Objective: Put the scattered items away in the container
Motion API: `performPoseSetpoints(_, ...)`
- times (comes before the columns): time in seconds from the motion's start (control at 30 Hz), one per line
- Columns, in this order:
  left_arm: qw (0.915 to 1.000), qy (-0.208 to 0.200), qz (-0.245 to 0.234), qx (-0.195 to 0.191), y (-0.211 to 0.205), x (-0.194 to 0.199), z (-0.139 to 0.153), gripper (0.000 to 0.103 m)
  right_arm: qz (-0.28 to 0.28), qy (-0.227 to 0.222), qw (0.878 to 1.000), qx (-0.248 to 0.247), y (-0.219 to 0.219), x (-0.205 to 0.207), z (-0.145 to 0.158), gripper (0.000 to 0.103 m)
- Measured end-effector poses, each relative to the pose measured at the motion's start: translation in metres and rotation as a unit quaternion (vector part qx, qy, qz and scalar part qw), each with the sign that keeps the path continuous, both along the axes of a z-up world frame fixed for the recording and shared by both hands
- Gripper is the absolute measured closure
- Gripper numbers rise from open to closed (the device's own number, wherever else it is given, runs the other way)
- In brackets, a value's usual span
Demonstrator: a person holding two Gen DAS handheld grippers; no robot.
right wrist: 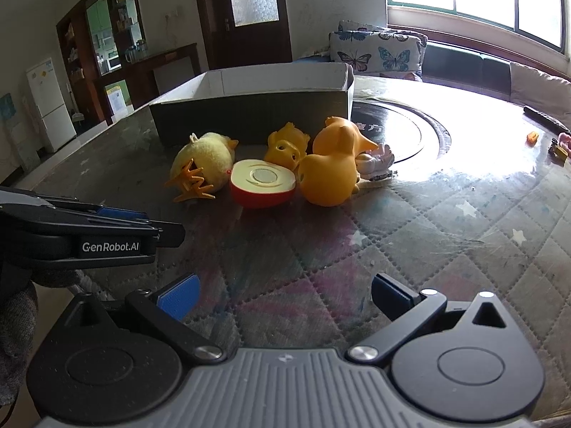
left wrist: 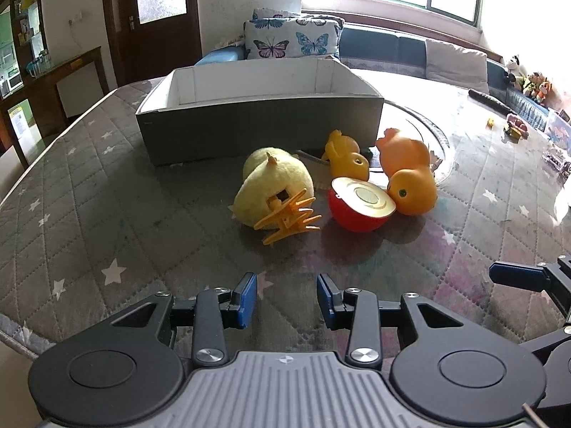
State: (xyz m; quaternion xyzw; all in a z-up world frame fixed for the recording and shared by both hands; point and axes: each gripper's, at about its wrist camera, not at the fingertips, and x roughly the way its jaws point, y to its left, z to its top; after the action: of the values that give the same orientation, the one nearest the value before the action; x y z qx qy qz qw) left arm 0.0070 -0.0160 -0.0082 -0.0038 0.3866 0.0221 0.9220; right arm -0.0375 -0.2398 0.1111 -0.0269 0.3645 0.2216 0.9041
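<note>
A grey cardboard box (left wrist: 257, 126) (right wrist: 249, 114) with a white inside stands open on the quilted table. In front of it lie a yellow plush chick (left wrist: 274, 185) (right wrist: 205, 162) with orange feet, a halved red toy apple (left wrist: 360, 207) (right wrist: 262, 187), a small orange rubber duck (left wrist: 348, 155) (right wrist: 287, 146), a large orange rubber duck (left wrist: 410, 174) (right wrist: 333, 167) and a small white figure (right wrist: 376, 162). My left gripper (left wrist: 287, 296) is open and empty, short of the chick and apple. My right gripper (right wrist: 285, 292) is open wide and empty, short of the toys.
The left gripper's side shows at the left of the right wrist view (right wrist: 107, 232). A round dark glass turntable (right wrist: 403, 130) lies right of the box. Small toys (left wrist: 514, 126) and a black stick (left wrist: 489, 101) lie at the far right. A sofa with butterfly cushions (left wrist: 292, 39) stands behind.
</note>
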Motion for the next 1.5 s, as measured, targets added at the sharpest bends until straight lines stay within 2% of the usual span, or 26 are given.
performPoseSetpoints(1.5,0.9991,0.034,-0.020,0.013,0.017,0.013,0.007,0.063,0.005,0.009,1.000,-0.024,0.011,0.012,0.000,0.000)
